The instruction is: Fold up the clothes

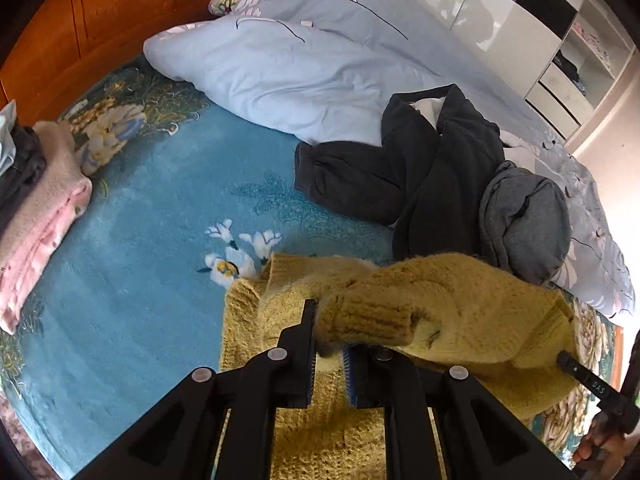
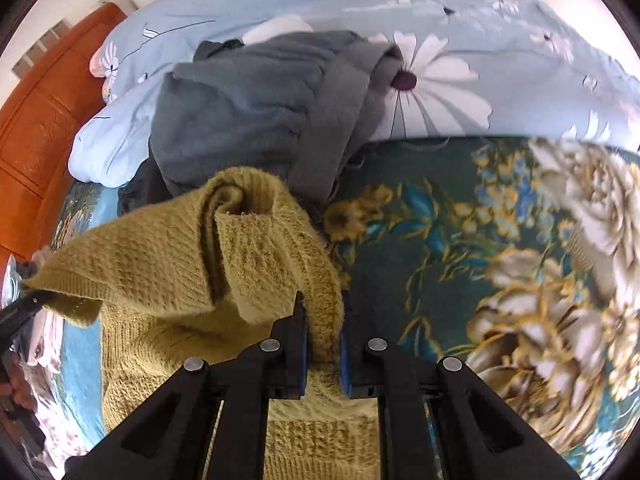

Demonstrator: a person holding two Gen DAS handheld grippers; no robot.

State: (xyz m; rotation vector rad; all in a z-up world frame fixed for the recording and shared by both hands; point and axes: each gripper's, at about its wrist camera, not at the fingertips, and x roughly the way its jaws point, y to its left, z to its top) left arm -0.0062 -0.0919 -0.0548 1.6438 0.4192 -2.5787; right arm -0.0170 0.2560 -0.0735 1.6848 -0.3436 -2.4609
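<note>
- Two grippers, left (image 1: 329,334) and right (image 2: 323,334), each clenched on yellow sweater (image 1: 440,304).
- Sweater partly lifted, remainder lying on blue blanket (image 1: 160,240).
- Dark clothes (image 1: 420,168) just behind; pink stack (image 1: 44,208) well apart.

Home bedroom: bed with floral blanket (image 1: 132,208), blue duvet (image 1: 280,76), wooden headboard (image 1: 60,40), white wardrobe (image 1: 532,40), scattered clothes (image 1: 432,168).

We see soft, even daylight in both views, with glare on the glossy white wardrobe (image 1: 500,12) (upper right, beyond the blue duvet (image 1: 288,76)). Shadows stay faint. Fisheye distortion bends every edge into black corners, and the floral blanket (image 2: 540,260) smears with motion blur.
</note>
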